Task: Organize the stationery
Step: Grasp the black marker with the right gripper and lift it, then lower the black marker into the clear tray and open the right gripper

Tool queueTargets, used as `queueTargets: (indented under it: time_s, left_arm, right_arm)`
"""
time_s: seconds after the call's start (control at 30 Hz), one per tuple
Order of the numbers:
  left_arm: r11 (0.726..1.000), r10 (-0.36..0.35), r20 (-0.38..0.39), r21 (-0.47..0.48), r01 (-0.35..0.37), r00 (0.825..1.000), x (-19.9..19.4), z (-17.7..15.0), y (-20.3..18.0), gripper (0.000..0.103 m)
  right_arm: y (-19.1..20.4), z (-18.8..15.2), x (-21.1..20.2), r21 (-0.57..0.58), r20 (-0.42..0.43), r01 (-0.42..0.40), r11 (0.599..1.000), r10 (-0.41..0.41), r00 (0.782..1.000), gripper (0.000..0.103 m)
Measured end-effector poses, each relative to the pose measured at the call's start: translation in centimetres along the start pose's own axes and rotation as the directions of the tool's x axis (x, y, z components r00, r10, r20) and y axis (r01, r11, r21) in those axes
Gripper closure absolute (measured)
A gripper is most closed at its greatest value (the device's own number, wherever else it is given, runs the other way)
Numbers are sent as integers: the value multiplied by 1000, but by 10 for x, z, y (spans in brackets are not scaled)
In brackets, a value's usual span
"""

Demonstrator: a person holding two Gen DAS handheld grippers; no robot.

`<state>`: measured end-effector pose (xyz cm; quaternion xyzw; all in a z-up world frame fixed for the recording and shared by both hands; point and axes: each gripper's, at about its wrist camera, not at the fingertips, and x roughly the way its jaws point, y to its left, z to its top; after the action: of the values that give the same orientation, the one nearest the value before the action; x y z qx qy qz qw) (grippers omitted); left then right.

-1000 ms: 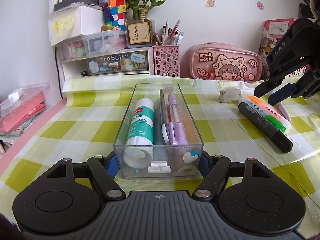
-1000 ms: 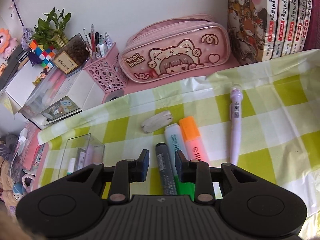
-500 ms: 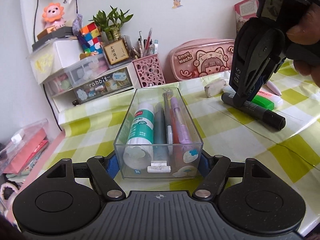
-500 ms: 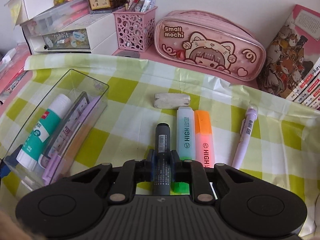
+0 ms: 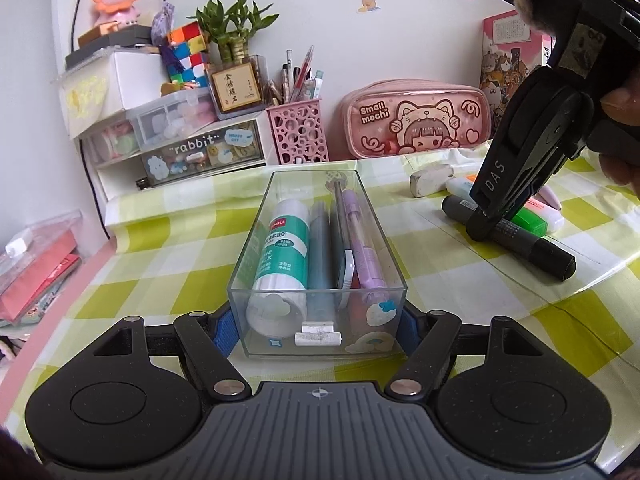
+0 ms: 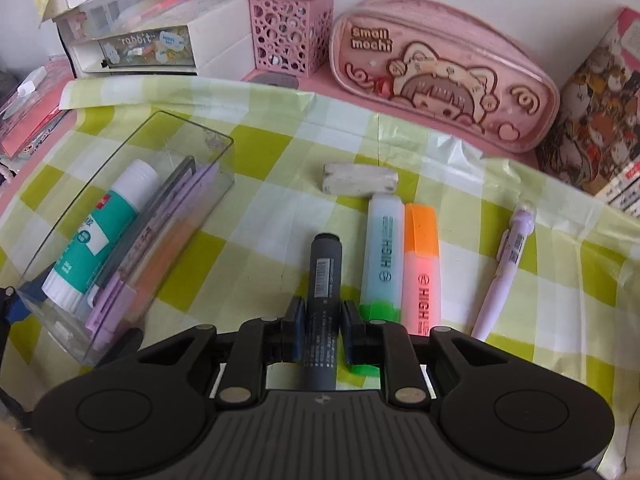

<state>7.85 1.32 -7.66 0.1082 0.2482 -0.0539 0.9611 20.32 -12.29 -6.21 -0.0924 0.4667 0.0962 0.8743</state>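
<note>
Right wrist: right hand-held gripper [image 6: 320, 330] clamps black marker [image 6: 322, 280] beside green highlighter [image 6: 382, 252].

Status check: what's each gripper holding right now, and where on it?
Left gripper clamps the clear organizer box across its near end. Right gripper is shut on the black marker, gripping the barrel below the middle, toward its near end.

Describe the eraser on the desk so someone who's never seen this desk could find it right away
Start at the big pink pencil case against the wall. On the checked cloth in front of it lies the eraser, beyond the tips of two highlighters. It is the only short, stubby, grubby white block; its neighbours are long pens and markers.
</note>
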Motion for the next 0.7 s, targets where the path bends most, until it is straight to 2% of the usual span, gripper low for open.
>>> queueTargets:
  time_s: [0.1,0.37,0.7]
  left_arm:
    - [1000,-12,-8,-23,12,1000,0,0,3,31]
    - [998,-23,-19,-57,22,1000,2,0,7,31]
    - [995,-40,-29,-90,37,999,4,1,12,31]
  right_arm:
    - [-6,2,-1,44,12,4,999,-5,1000,98]
    - [-29,2,-1,192,26,-112,975,109,994,97]
    - [-29,-4,-5,163,35,-121,979,117,993,97]
